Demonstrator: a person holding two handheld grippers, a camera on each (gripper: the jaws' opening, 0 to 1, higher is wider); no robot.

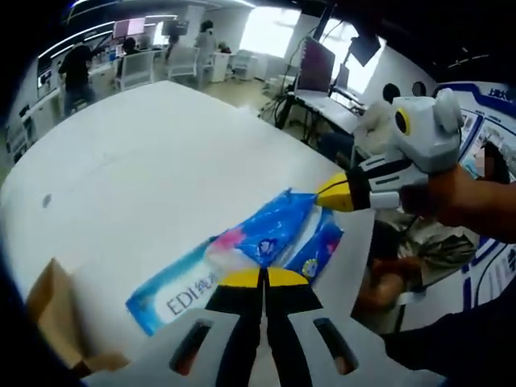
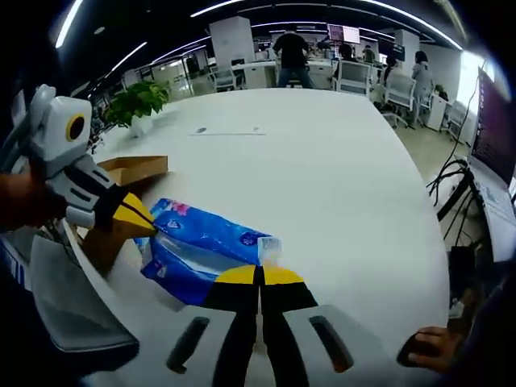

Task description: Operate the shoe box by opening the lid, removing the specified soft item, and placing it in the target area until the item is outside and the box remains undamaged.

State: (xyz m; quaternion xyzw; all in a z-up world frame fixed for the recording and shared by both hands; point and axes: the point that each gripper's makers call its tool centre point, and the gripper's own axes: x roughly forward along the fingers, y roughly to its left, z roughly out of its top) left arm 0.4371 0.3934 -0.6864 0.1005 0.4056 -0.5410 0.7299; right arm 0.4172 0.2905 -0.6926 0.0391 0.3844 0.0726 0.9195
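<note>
I see a soft blue plastic pack of tissues (image 1: 258, 250) lying flat on the white table, printed with white and pink patches and the letters "EDI" (the rest is hidden). Its wrapper looks crumpled. Beside it stands the brown cardboard shoe box (image 2: 129, 181), open, near the table's edge, apart from the pack.

Open-plan office. Rows of desks with chairs (image 2: 352, 76) and monitors (image 1: 316, 64) stood behind a big white table (image 2: 322, 161), with people (image 2: 290, 52) working under strip ceiling lights (image 2: 68, 22). A potted plant (image 2: 137, 101) sat at the table's edge.
</note>
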